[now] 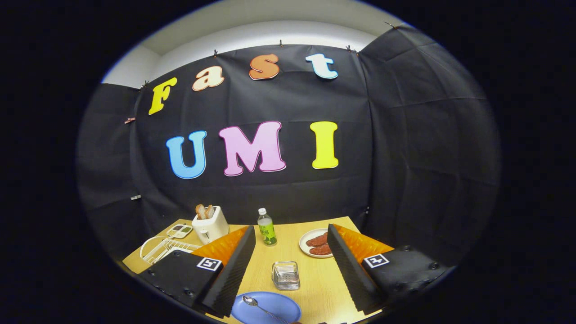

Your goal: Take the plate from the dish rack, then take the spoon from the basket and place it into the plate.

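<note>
Now hand-held gripper (290,270) gapes; spoon (263,308) lies on plate (279,306).

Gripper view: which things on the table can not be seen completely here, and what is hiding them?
- Dish rack: partly behind one finger of the open gripper.
- Plate of food: its far side covered by the other finger.
- Blue plate and spoon: cut off at the near edge, the handle's end not shown.
- Basket: too small to tell its contents.

Even overhead light, sharp centre, strong fisheye bending at edges.
</note>
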Demonstrator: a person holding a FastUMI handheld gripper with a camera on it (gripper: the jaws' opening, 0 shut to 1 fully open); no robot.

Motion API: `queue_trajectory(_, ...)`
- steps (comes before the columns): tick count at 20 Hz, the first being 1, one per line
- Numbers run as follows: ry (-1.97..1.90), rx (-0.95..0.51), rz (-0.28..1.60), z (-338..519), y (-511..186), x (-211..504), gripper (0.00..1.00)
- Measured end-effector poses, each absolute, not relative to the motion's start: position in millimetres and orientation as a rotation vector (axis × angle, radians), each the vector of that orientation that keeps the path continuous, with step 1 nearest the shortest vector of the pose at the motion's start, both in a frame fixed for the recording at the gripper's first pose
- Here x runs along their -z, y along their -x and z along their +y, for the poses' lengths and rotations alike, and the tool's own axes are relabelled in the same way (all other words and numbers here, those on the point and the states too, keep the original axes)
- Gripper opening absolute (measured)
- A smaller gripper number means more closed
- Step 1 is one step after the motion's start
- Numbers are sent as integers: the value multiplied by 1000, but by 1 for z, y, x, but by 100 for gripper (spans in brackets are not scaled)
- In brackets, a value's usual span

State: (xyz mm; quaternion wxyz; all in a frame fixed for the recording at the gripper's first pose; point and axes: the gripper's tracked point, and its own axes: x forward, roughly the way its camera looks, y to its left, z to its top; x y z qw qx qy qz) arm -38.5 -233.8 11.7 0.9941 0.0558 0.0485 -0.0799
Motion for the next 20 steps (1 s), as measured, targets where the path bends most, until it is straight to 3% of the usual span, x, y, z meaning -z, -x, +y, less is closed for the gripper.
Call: queue_trajectory(20, -54, 232, 75, -160, 54, -10, 98)
